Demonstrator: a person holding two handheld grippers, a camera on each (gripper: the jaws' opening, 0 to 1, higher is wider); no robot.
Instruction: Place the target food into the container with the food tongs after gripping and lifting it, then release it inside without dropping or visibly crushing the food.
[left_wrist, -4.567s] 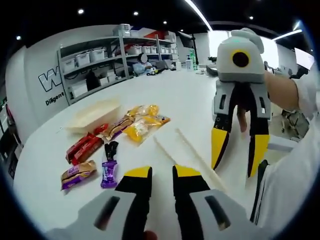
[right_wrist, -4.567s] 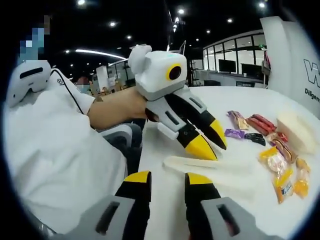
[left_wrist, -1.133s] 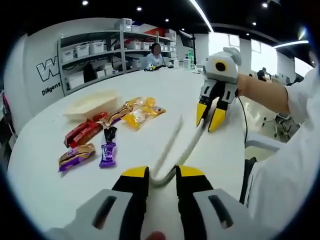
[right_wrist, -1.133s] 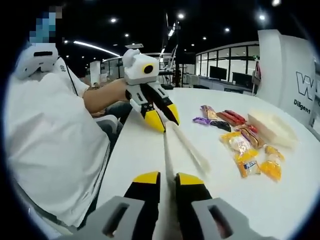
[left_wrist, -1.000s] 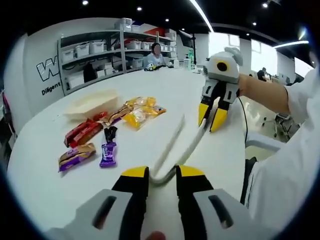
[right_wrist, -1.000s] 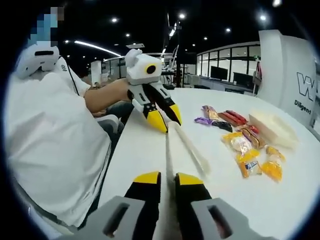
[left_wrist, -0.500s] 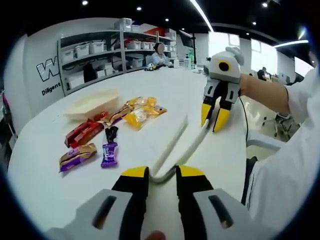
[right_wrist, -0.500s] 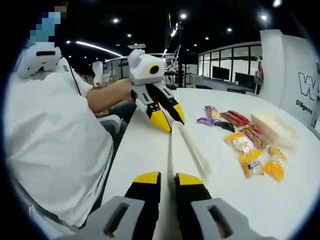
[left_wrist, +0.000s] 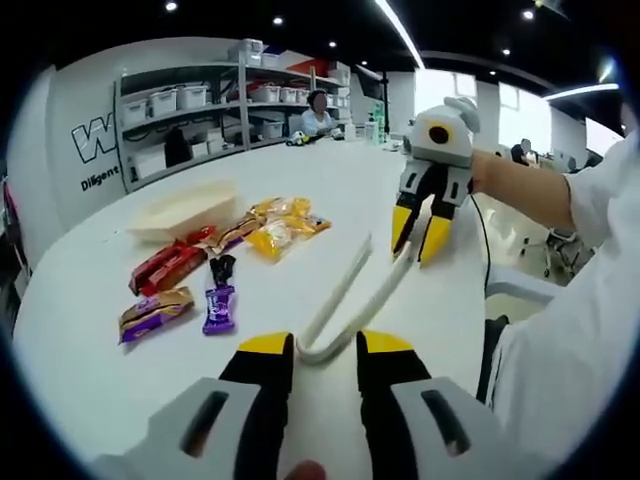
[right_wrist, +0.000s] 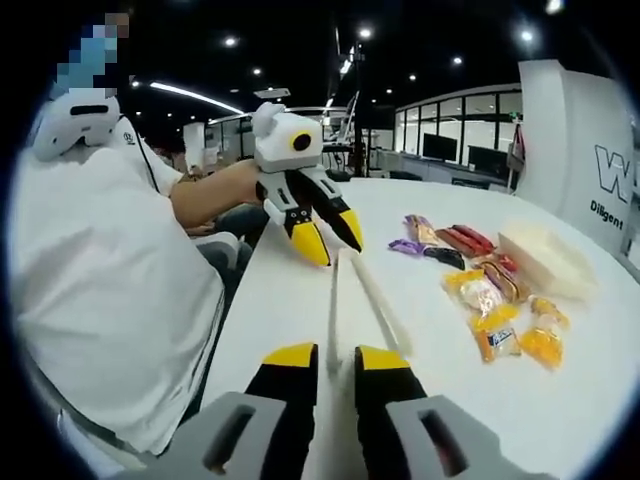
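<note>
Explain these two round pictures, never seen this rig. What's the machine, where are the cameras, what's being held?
There is no robot arm. A person holds a pair of yellow-tipped tongs in each hand, and a fisheye camera rides on each pair, looking forward along it.

In the left gripper view, the left tongs rise from the bottom, and the right tongs come in from the right with the person's forearm behind them. The right gripper view is the reverse.

Between the two runs a pair of white food tongs. Its bent end sits between the tips of the left tongs, apparently gripped. One of its arms reaches the right tongs, though whether they are pinching it is unclear.

On the white table lie wrapped snacks and a cream tray.
</note>
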